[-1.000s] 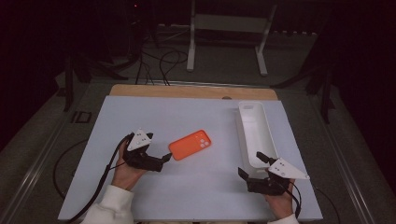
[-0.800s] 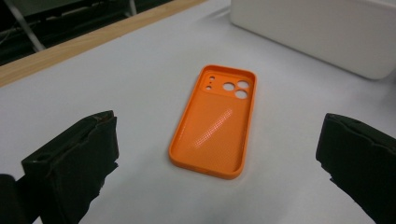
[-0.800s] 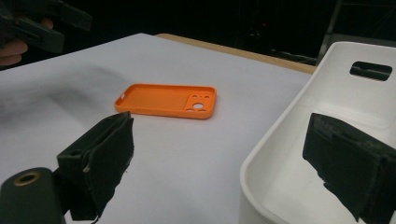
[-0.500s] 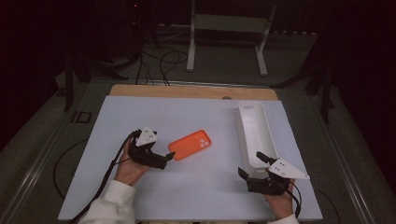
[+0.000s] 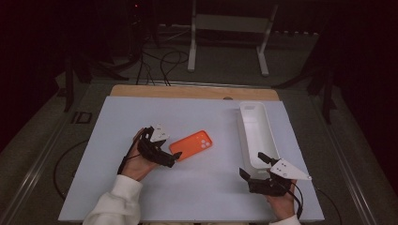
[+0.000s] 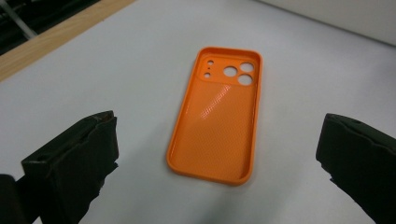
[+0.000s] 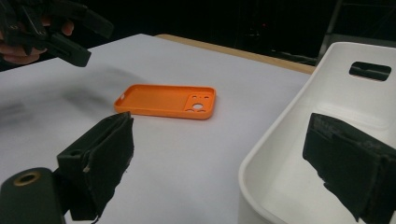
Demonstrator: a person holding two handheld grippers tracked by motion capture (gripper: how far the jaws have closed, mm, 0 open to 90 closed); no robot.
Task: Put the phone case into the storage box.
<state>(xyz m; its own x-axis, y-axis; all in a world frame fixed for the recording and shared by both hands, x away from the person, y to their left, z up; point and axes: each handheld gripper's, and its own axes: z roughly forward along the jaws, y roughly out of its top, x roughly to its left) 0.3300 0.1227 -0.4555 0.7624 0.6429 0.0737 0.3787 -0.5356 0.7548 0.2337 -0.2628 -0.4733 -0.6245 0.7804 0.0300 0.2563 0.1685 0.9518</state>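
Compared with a second ago, the left gripper (image 5: 172, 158) has been brought up to the near end of the orange phone case (image 5: 191, 145), lying hollow side up left of centre in the high view; its jaws are spread wide, so a grasp seems imminent. The right gripper (image 5: 251, 165), likewise wide open, is held at the lower right by the white bin (image 5: 256, 131). A pale sheet (image 5: 141, 117) covers the wooden table (image 5: 187, 90), and the room beyond is dark.

Both handheld black two-jaw grippers, left (image 5: 172, 159) and right (image 5: 252, 167), have chunky matte jaws with scuffed padded faces, pale grey three-cornered top plates and thin black cables trailing back. Cream knit sleeve (image 5: 112, 204) cuffs.
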